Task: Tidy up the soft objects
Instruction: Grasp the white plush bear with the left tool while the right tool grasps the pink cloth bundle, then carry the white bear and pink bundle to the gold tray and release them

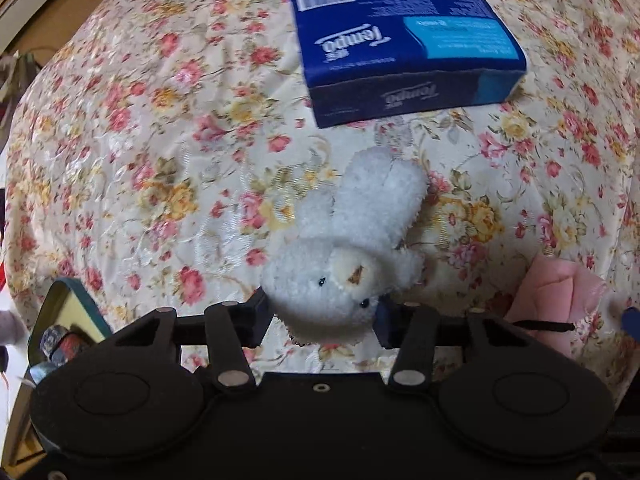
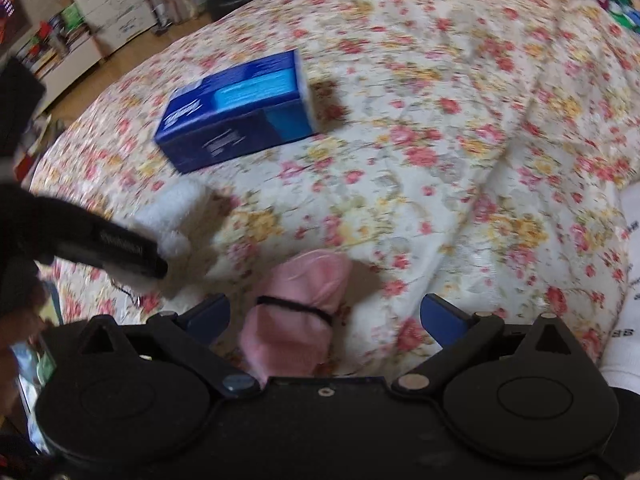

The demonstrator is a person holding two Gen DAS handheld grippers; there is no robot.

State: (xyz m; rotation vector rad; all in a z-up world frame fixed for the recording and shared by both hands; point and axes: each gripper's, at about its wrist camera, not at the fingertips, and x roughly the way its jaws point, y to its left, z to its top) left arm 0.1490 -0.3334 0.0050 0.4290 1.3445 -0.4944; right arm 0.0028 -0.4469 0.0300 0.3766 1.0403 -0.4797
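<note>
A white plush bear (image 1: pixel 352 248) hangs head-first between the blue pads of my left gripper (image 1: pixel 324 316), which is shut on its head above the floral bedspread (image 1: pixel 160 160). In the right wrist view the left gripper (image 2: pixel 120 252) shows at the left as a dark bar against the white plush (image 2: pixel 172 208). A rolled pink cloth (image 2: pixel 296 320) bound with a black hair tie lies between the wide-apart fingers of my right gripper (image 2: pixel 324 316), which is open and not touching it. The same pink cloth (image 1: pixel 560 300) shows at the right of the left wrist view.
A blue tissue pack (image 1: pixel 404 52) lies on the bed beyond the bear, also the blue tissue pack (image 2: pixel 236 112) in the right view. An open tin (image 1: pixel 68 328) sits at the lower left. White printed fabric (image 2: pixel 628 280) is at the right edge. Shelves and wooden floor lie beyond the bed.
</note>
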